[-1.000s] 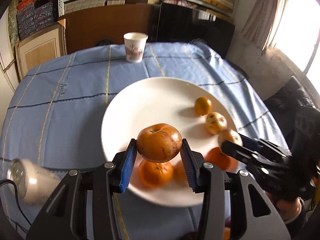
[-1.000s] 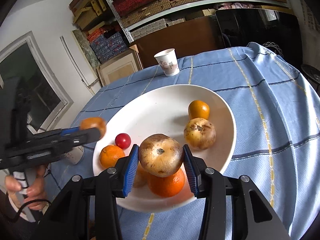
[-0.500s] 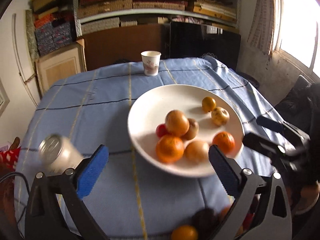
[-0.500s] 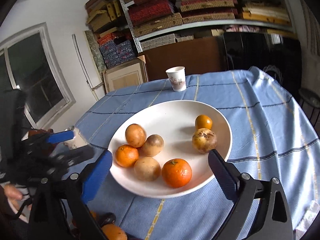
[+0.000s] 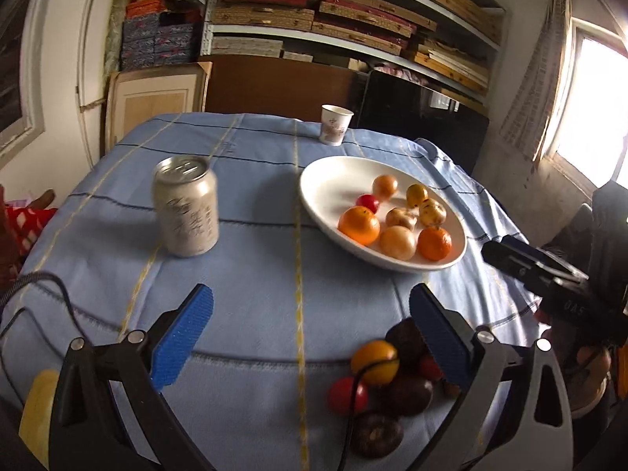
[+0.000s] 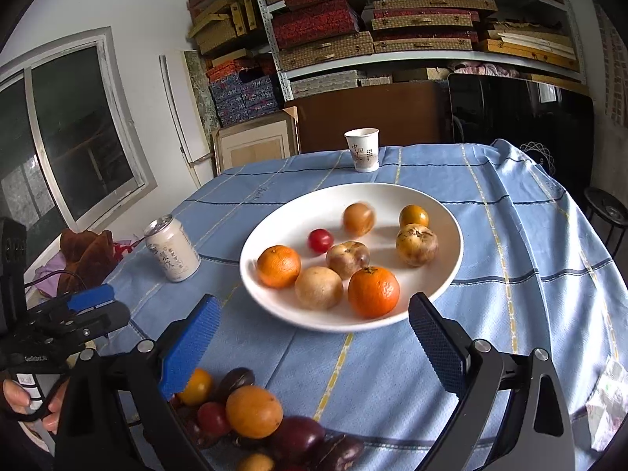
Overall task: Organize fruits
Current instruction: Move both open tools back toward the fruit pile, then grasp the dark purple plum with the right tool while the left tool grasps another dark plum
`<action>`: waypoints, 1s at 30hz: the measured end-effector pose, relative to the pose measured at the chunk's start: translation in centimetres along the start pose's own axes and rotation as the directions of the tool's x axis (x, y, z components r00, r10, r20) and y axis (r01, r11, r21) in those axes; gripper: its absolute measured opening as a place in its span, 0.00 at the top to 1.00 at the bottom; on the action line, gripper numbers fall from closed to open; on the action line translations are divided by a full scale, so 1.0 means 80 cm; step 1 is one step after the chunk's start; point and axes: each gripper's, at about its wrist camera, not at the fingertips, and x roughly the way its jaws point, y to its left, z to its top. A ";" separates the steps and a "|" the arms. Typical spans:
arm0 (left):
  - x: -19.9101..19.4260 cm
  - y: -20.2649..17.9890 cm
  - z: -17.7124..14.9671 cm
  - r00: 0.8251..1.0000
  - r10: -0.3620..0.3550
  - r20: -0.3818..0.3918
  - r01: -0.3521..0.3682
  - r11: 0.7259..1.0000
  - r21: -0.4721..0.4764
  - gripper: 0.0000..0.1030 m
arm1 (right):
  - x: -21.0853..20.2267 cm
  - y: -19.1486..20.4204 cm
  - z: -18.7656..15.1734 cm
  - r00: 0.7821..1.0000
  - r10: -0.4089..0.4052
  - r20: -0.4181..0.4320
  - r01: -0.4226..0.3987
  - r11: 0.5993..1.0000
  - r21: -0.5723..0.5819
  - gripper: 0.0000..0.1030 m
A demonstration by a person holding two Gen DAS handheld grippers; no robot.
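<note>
Waiting at the near counter edge, a loose pile of orange, red and dark purple round fruits (image 6: pixel 251 412) lies just under and left of the right tool (image 6: pixel 314 337), whose blue pads are spread wide and empty; in the left view the same pile sits by the right finger of the left tool (image 5: pixel 310 325), also spread and empty. Beyond, the wide white ceramic plate (image 6: pixel 439 212) already holds eight fruits, with bare room on its far left. A silver drink can (image 6: pixel 172 249) stands well left, and a white paper cup (image 6: pixel 363 149) far behind.
</note>
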 end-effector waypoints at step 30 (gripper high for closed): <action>-0.044 0.011 -0.061 0.997 0.029 0.066 -0.031 0.999 0.027 0.04 | -0.060 -0.033 -0.106 0.986 0.067 -0.150 -0.034 0.975 0.217 0.45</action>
